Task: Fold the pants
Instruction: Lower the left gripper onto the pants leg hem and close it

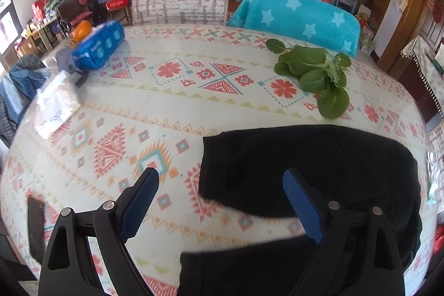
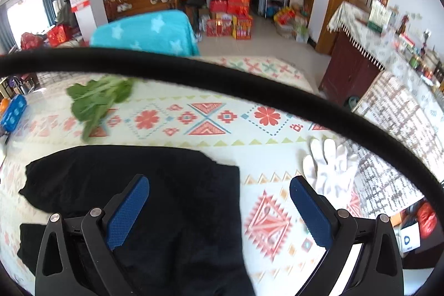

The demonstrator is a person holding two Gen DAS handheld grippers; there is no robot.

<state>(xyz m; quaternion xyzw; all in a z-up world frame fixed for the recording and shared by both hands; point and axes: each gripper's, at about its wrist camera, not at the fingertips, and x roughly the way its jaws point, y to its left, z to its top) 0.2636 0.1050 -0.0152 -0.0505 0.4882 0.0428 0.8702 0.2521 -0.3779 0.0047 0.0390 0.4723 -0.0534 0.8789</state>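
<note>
In the left wrist view, the left gripper (image 1: pixel 220 181) hung above the table (image 1: pixel 172 107) with its jaws spread wide and nothing between them. Its left finger stood over bare patterned cloth, its right finger over the black pants (image 1: pixel 319 165). The pants lay flat on the near right part of the table, bunched into a broad dark shape with one edge running toward the lower middle of the frame. Beyond them, just past their far edge, lay a bunch of greens (image 1: pixel 319 71). At the far left of the table sat a blue pack (image 1: pixel 100 46) with an orange (image 1: pixel 82 29) behind it, and nearer, a clear bag (image 1: pixel 57 107). A dark flat thing (image 1: pixel 36 229) lay at the table's near left edge; what it was could not be told. Two chairs stood at the far side, one with a grey-patterned back (image 1: pixel 180 4), one draped in a teal star blanket (image 1: pixel 297 13).

In the right wrist view, the right gripper (image 2: pixel 219 186) also stood released, jaws wide, holding nothing. The pants (image 2: pixel 133 176) filled the lower left, under the left finger, and ran down between the fingers toward the bottom edge. The right finger was over bare table (image 2: pixel 249 129). Just beyond that finger, near the table's right edge, lay a white glove (image 2: pixel 330 168). The greens (image 2: pixel 97 99) lay past the pants at the far left, blurred. A black cable (image 2: pixel 222 76) arched across the whole frame close to the lens. The teal blanket (image 2: pixel 149 32) showed behind it.
</note>
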